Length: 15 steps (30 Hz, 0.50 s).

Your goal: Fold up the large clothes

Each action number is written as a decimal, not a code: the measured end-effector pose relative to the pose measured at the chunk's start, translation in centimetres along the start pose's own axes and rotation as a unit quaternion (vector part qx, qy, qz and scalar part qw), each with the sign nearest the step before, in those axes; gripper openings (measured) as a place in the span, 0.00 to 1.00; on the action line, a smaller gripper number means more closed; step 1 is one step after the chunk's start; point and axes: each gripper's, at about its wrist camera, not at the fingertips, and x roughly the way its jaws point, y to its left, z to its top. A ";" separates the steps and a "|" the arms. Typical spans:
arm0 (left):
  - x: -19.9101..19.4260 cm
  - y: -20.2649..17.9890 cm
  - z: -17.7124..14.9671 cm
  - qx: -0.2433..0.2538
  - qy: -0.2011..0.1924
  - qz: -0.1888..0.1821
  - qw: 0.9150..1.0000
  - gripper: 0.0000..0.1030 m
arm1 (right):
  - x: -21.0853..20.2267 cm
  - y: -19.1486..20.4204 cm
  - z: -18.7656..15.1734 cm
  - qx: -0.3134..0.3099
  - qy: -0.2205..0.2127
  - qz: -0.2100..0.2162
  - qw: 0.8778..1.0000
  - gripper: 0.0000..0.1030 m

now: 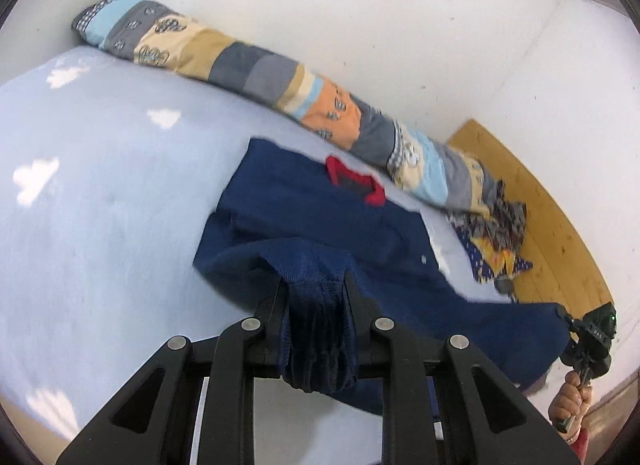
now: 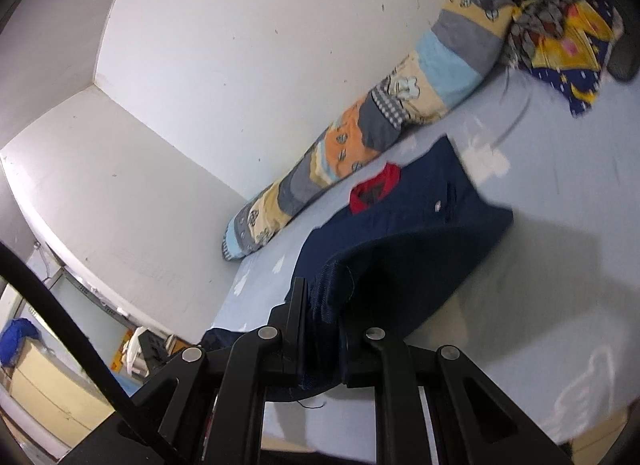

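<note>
Navy garment (image 1: 320, 217) with red collar (image 1: 354, 179) spread on pale blue bed (image 1: 100, 193), collar end toward wall, beside patchwork bolster (image 1: 256, 73).

Left gripper (image 1: 316, 293): fingers clenched on bunched hem.

Right gripper (image 2: 320, 305): fingers clamped on opposite hem corner; in left view this gripper (image 1: 588, 337) grips far edge.

Two-corner hold keeps hem taut and lifted, apparently for folding lower half toward collar.

Loose patterned cloth (image 2: 560, 37) well apart, near headboard.

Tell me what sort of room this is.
Likely a bedroom: a bed with a pale blue sheet, a long patchwork bolster against the white wall, and a navy sweater spread on it.
</note>
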 end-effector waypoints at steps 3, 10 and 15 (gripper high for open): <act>2.1 -0.5 3.1 -0.002 -0.003 0.001 1.000 0.20 | 1.7 -0.2 2.9 -0.002 -0.007 -0.003 1.000 0.13; 10.5 -0.2 11.6 -0.006 0.016 0.020 1.000 0.20 | 9.7 -3.5 11.3 0.016 -0.005 -0.031 0.999 0.13; 20.4 1.8 17.0 -0.031 0.060 0.034 0.997 0.21 | 17.3 -7.7 17.1 0.047 0.007 -0.072 0.996 0.13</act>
